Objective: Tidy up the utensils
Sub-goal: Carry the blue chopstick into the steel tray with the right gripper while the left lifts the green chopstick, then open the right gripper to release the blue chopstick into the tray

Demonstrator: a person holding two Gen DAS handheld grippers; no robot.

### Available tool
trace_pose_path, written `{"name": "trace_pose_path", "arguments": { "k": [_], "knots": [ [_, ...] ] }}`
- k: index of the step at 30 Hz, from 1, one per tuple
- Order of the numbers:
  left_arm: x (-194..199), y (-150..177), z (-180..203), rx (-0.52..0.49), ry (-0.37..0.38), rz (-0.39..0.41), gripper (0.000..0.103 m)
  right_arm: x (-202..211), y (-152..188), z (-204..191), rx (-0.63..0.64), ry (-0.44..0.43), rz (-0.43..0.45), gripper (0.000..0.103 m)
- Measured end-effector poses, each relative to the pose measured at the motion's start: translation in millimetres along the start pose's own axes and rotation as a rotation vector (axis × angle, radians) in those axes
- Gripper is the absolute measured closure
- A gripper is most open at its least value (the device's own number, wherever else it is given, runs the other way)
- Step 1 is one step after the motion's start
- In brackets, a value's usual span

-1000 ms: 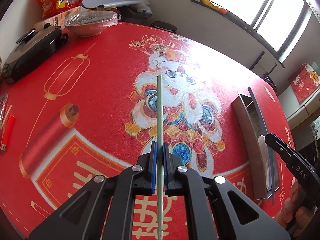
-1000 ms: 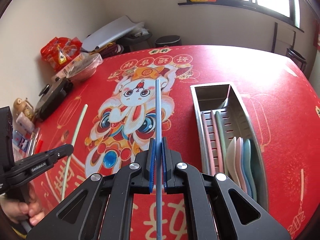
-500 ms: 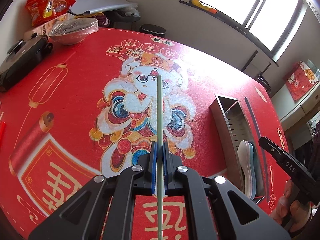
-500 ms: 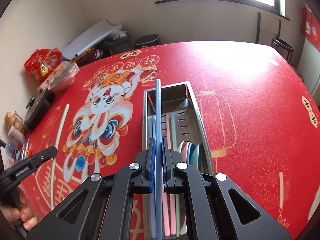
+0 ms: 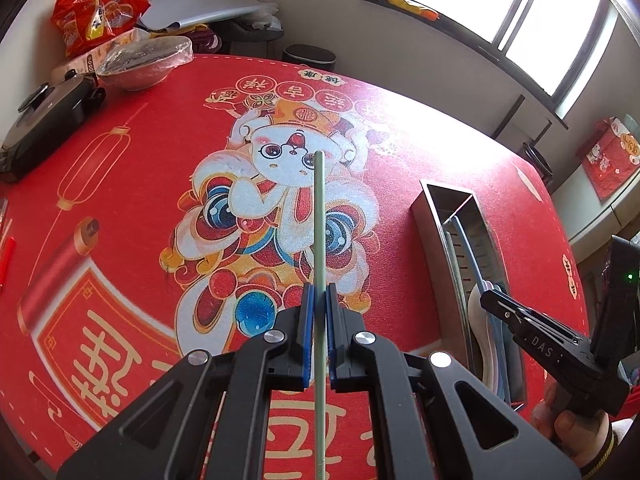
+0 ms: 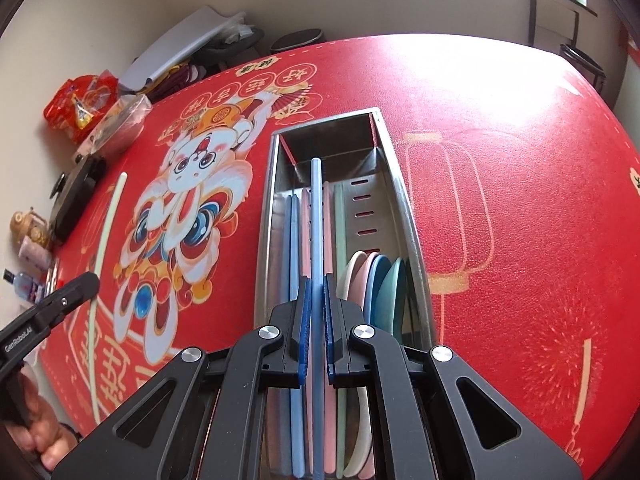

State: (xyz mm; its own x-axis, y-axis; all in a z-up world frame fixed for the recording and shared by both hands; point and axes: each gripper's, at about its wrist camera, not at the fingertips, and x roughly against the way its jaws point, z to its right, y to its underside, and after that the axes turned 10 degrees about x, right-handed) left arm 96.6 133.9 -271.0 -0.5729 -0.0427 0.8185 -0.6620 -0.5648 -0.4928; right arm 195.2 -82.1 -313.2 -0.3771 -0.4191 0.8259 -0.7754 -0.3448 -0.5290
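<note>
Our left gripper (image 5: 319,300) pinched a pale green chopstick (image 5: 319,216) over the red table mat (image 5: 132,184), well left of the steel utensil tray (image 5: 434,220). Our right gripper (image 6: 316,292) clamped a blue chopstick (image 6: 316,216) directly above that tray (image 6: 394,184), where pastel chopsticks (image 6: 295,240) and spoons (image 6: 380,276) already lay

Bright daylight from the window (image 5: 500,8) blows out the red tablecloth (image 5: 432,128) beneath it; fisheye edges curve, focus sharp.
</note>
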Motion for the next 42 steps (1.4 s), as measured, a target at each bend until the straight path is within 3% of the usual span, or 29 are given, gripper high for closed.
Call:
{"name": "trace_pose_path", "arguments": {
  "k": [9,16,26,33,38,40,42],
  "knots": [
    [2,1,8,-0.007,-0.009,0.002,0.097,-8,-2,2,-0.008,-0.032,-0.028,0.097],
    [3,1,18,-0.021,-0.007,-0.003,0.097,2,-4,8,-0.016,-0.041,0.005,0.097],
    [-2,4,46,-0.049,0.005,-0.013,0.097,36,-10,30,-0.005,0.023,0.089,0.095],
    [-10,11,70,-0.080,0.014,-0.032,0.097,44,-6,58,-0.046,0.052,0.091,0.095],
    [-26,16,61,0.001,0.020,-0.094,0.097,51,-3,73,-0.054,0.037,0.095,0.095],
    [-31,17,50,0.034,0.030,-0.111,0.094,52,-2,77,-0.061,0.017,0.095,0.095],
    [-35,18,38,0.056,0.026,-0.119,0.076,54,-1,81,-0.065,0.010,0.097,0.091]
  ]
}}
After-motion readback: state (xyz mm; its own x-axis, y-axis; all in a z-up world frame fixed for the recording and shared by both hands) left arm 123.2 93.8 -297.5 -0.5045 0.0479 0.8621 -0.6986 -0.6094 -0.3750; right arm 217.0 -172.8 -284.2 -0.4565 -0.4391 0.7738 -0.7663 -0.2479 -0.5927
